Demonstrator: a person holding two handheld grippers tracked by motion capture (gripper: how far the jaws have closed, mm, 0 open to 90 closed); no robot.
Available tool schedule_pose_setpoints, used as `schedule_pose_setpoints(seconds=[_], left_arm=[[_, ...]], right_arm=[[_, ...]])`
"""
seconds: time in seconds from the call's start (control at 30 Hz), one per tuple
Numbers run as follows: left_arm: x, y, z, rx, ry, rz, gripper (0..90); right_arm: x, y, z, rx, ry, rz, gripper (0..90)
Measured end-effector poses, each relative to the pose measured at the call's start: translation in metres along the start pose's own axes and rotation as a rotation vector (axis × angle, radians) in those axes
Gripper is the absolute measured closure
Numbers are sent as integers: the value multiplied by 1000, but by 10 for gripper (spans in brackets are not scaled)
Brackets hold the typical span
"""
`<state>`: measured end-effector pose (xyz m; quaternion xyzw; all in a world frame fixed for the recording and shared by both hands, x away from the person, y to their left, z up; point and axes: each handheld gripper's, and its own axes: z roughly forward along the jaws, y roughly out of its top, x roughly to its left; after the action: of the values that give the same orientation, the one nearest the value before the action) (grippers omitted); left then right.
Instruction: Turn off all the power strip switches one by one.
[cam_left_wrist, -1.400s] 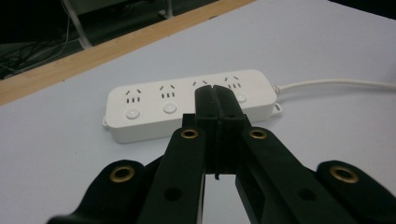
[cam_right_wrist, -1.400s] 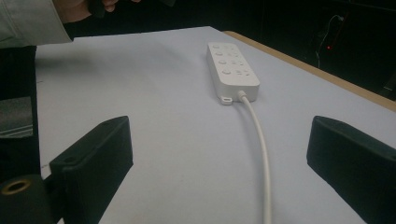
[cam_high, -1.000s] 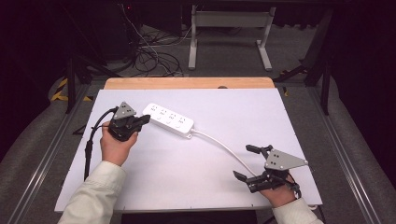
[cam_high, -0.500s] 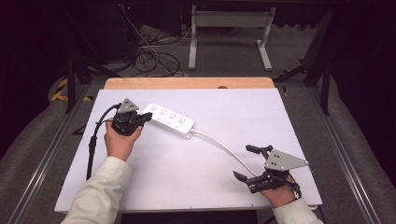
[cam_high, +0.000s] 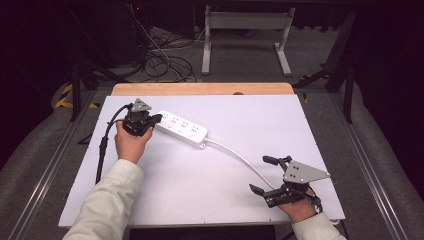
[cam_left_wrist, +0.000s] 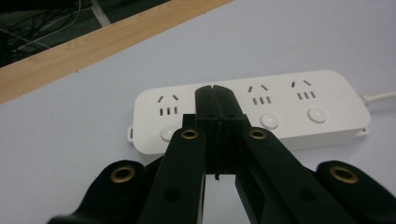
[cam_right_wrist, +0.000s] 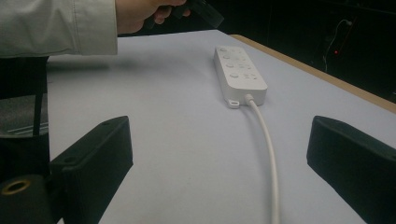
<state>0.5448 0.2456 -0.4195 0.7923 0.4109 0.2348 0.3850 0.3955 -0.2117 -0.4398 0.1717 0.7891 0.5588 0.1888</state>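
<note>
While the power strip (cam_high: 182, 129) lies at 11 o'clock on the table (cam_high: 210, 200), left gripper (cam_left_wrist: 215, 91) sits over its second switch, jaws pressed together, empty. Likely a button press: push straight down, lightly. Right gripper (cam_high: 266, 175) waits at 4 o'clock, jaws spread, beside the cord (cam_high: 240, 158).

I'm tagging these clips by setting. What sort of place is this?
Probably a lab or workshop test bench, not a home. A bare white table holds just a power strip; behind it loose cables lie on the grey floor beside a metal stand, and the surroundings are dark.
</note>
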Motion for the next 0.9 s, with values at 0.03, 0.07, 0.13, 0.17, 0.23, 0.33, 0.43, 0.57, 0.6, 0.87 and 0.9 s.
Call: schedule_pose_setpoints(seconds=[0.03, 0.07, 0.13, 0.17, 0.23, 0.33, 0.43, 0.57, 0.6, 0.87, 0.9], left_arm=[[3, -1, 4, 9, -3, -21, 900], [5, -1, 6, 12, 1, -26, 900], [8, -1, 10, 19, 11, -25, 900], [8, -1, 10, 19, 11, -25, 900], [12, -2, 15, 24, 18, -31, 900], [16, -4, 19, 24, 17, -34, 900], [19, -6, 23, 35, 17, -42, 900], [21, -8, 28, 42, 13, -62, 900], [22, -9, 30, 46, 12, -59, 900], [24, -14, 40, 77, 23, -68, 900], [24, -14, 40, 77, 23, -68, 900]], right_arm=[[0, 0, 0, 0, 1, 0, 74], [0, 0, 0, 0, 1, -1, 74], [0, 0, 0, -1, 2, -1, 74], [0, 0, 0, -3, 1, 0, 74], [0, 0, 0, -3, 3, -1, 74], [0, 0, 0, -5, 4, -3, 74], [0, 0, 0, -4, 4, 1, 74], [0, 0, 0, -3, 6, -1, 74], [0, 0, 0, -3, 7, -1, 74], [0, 0, 0, -2, 7, 2, 74], [0, 0, 0, -3, 7, 2, 74]])
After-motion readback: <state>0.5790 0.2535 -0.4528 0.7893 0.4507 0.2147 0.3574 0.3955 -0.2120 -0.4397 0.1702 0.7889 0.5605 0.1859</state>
